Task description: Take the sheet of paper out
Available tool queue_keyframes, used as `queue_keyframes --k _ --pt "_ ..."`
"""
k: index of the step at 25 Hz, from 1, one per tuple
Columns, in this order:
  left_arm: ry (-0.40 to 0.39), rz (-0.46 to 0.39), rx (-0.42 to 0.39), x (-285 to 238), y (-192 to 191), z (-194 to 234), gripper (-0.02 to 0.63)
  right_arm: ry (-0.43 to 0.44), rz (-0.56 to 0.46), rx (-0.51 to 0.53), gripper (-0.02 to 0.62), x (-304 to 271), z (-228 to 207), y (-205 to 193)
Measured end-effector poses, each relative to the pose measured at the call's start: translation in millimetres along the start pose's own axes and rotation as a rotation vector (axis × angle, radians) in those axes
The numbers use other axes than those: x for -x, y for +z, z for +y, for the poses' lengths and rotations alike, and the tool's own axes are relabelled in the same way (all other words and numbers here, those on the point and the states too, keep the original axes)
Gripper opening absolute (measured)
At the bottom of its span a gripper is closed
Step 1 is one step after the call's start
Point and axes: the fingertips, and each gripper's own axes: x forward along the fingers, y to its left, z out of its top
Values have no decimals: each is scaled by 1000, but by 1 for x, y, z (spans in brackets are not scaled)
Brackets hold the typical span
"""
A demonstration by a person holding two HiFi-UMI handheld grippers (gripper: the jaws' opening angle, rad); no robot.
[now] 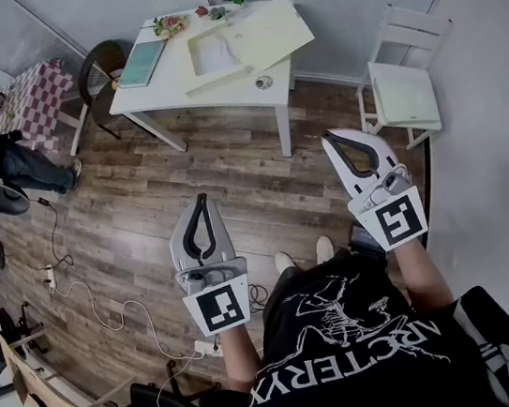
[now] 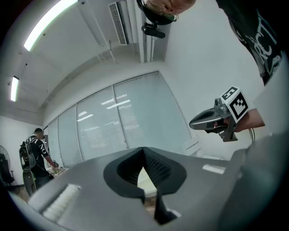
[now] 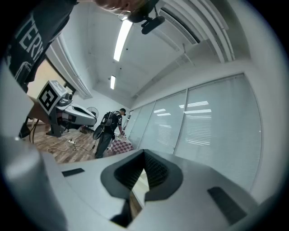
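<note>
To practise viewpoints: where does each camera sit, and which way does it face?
Head view: on the head, steeply down at the white table; shows left claw, right claw, torso.
Left gripper view: on the left claw, facing up at blinds; shows right claw.
Right gripper view: on the right claw, facing blinds; shows left claw.
Shared: both gripper views catch blinds.

grey-white, black-lined left gripper point(image 1: 202, 198), black-and-white marker cube point(image 1: 219, 308) | grey-white right gripper point(image 1: 328, 138), same marker pattern | brown wood-plank floor point(image 1: 140, 196) under both | white rectangular table point(image 1: 213, 87) ahead, pale cream flat board point(image 1: 273, 39) on it | pink-and-white chequered cloth point(image 1: 25, 97) far left of left gripper | white wooden chair point(image 1: 404, 95) beyond right gripper
</note>
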Motion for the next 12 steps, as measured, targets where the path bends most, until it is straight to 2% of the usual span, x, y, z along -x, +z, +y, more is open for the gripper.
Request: queue_keyframes --k 7,12 --pt "-3 -9 -15 -11 4 -7 11 17 -17 -36 12 -4 -8 -5" --pt "6 -5 -14 -27 2 -9 11 25 -70 -70 12 -11 -22 -5"
